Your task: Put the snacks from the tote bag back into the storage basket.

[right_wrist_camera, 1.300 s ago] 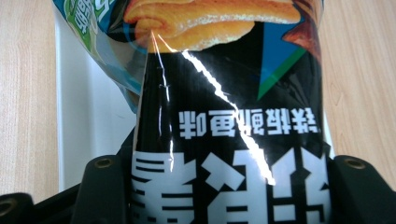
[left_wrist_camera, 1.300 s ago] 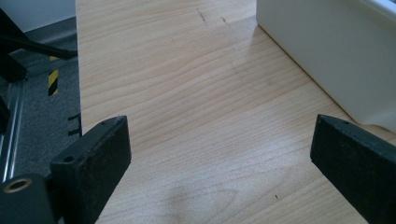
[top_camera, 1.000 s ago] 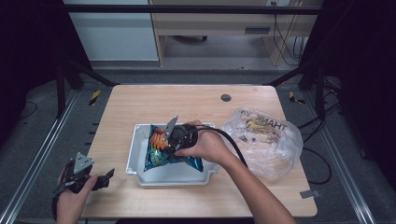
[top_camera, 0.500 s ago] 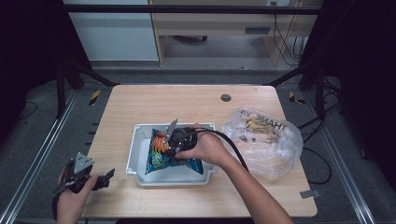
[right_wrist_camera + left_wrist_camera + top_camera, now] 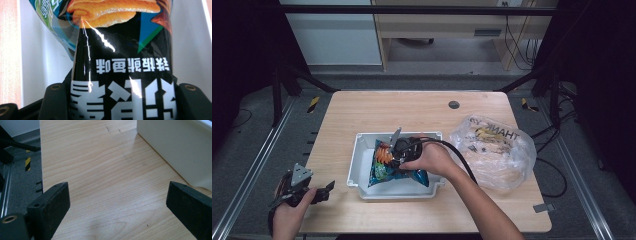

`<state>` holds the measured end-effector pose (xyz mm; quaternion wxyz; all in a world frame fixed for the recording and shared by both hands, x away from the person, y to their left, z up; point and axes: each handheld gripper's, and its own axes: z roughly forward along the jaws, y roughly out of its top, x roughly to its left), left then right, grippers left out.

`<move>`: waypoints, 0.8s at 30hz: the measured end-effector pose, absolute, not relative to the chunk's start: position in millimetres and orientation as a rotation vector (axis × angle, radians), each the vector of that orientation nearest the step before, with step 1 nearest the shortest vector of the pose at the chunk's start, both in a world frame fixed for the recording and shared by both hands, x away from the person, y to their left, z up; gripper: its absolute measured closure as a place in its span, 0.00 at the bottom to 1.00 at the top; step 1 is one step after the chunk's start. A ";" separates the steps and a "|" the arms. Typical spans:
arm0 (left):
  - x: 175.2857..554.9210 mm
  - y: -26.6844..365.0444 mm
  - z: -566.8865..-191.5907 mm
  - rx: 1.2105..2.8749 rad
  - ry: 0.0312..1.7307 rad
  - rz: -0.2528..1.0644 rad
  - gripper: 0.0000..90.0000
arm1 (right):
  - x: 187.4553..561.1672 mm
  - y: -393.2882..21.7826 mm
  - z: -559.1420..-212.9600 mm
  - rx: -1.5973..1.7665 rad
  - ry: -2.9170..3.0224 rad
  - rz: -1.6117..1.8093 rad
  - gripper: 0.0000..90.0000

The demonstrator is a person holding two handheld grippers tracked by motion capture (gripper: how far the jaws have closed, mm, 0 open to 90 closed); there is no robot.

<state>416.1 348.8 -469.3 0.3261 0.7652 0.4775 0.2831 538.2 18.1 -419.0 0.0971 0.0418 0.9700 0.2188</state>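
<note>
Item: snack bag, glossy foil. I see a black panel with bold white characters, a teal triangle, blue-green edges and printed orange chips toward the far end. It is creased, with glare streaks. It lies in the white bin, directly ahead of my right gripper and pinched between its jaws, which press on the black end. The bin's white floor shows on both sides of the jaws.

Left gripper: released, jaws wide over bare table, with the bin wall ahead to its right.
</note>
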 end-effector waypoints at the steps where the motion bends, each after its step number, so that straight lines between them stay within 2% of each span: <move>1: 416.0 348.8 -469.3 2.005 1.251 0.742 0.05 | 538.3 18.2 -420.0 0.134 2.872 0.653 0.44; 24: 416.2 348.4 -469.4 2.008 1.250 0.741 0.05 | 538.8 19.4 -422.7 0.140 2.873 0.657 0.43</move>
